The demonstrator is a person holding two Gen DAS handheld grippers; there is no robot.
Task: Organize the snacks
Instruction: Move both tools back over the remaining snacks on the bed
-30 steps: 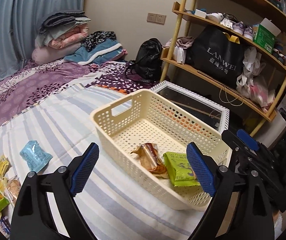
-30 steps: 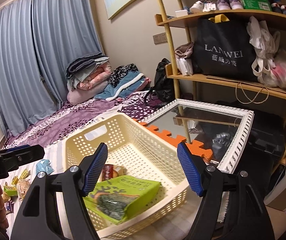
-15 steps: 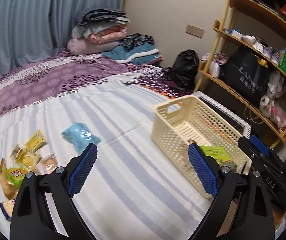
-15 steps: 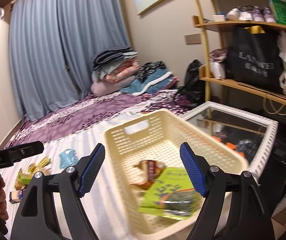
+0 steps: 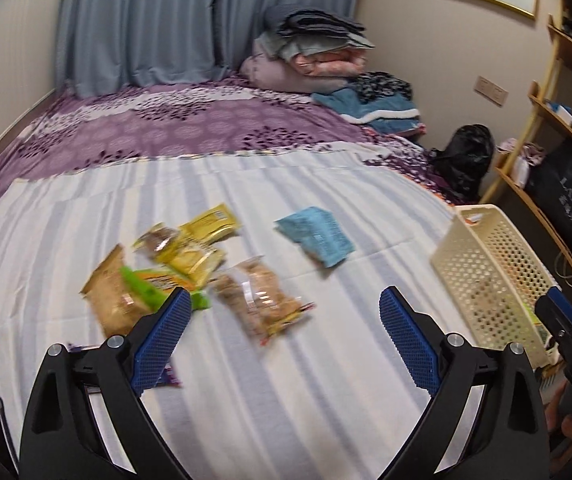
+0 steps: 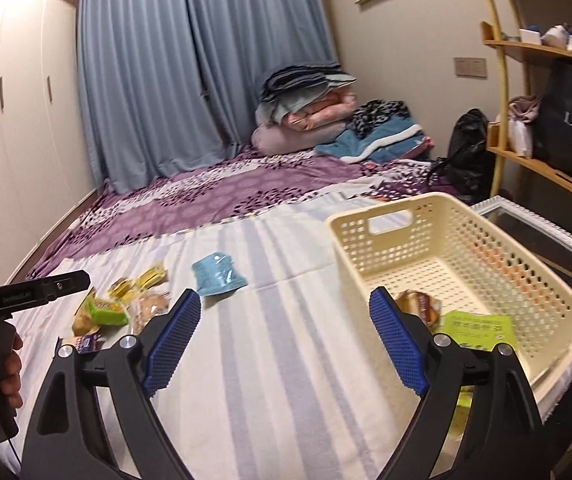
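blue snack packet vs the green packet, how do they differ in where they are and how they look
The blue snack packet lies alone on the striped bedsheet; the green packet lies inside the cream basket beside a brown snack. The blue one is plain with a small shiny patch; the green one carries printed text. Both lie flat, and neither gripper touches them.

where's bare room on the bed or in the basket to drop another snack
Free: the far half of the basket floor, past the green packet, and the striped sheet between basket and blue packet. Crowded: the snack pile left of it.
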